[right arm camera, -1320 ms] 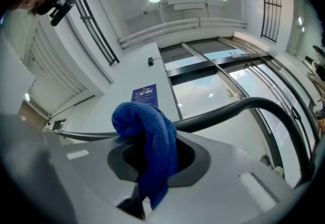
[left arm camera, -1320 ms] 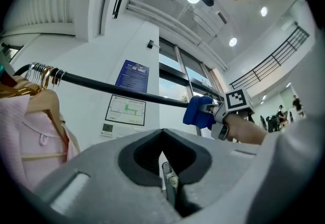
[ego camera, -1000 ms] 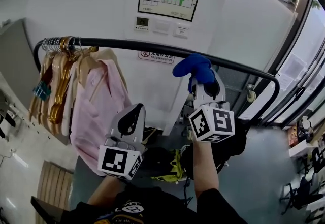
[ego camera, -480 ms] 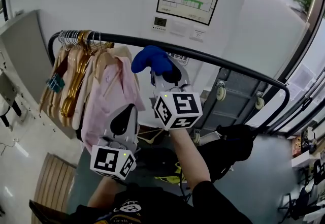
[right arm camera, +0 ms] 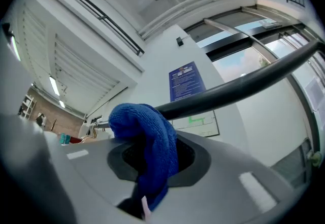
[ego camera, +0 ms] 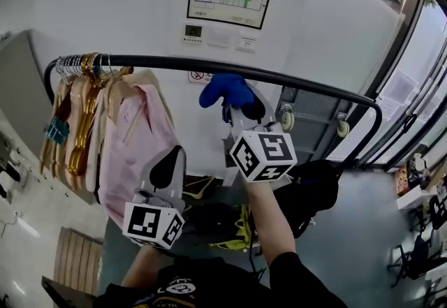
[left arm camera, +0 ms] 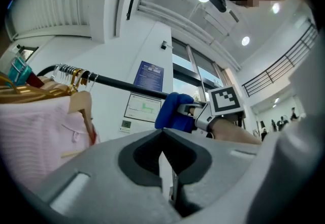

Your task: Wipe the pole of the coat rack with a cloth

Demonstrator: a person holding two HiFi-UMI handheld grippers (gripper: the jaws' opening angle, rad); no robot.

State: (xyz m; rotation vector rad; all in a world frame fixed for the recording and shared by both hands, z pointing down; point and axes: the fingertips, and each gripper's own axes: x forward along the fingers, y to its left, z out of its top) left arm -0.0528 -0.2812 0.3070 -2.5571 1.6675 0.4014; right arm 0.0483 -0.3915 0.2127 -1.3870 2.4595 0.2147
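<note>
Two grippers show in the head view, and only the right gripper (ego camera: pixel 241 110) is raised to the work. It is clamped on a bunched blue terry cloth (ego camera: pixel 225 90), which sits against the underside of the black metal pole of the coat rack (ego camera: pixel 160 61). The pole's long axis runs left to right, curving down at both ends. The cloth meets it about midway, just right of the pink shirt (ego camera: pixel 136 142) and gold hangers (ego camera: pixel 87 107). The left gripper (ego camera: pixel 170 160) hangs lower and nearer the person, well apart from the pole.

In the left gripper view, its jaws are pressed together with nothing between them. The cloth (left arm camera: pixel 171 111) is above and ahead, on the pole (left arm camera: pixel 122 84).

In the right gripper view, the jaws pinch the cloth's lower fold (right arm camera: pixel 147 167). Its free top bulges beyond the fingertips, and the pole (right arm camera: pixel 238 91) crosses just behind it; contact looks likely but light. A wiping stroke would have to run sideways along that axis.
</note>
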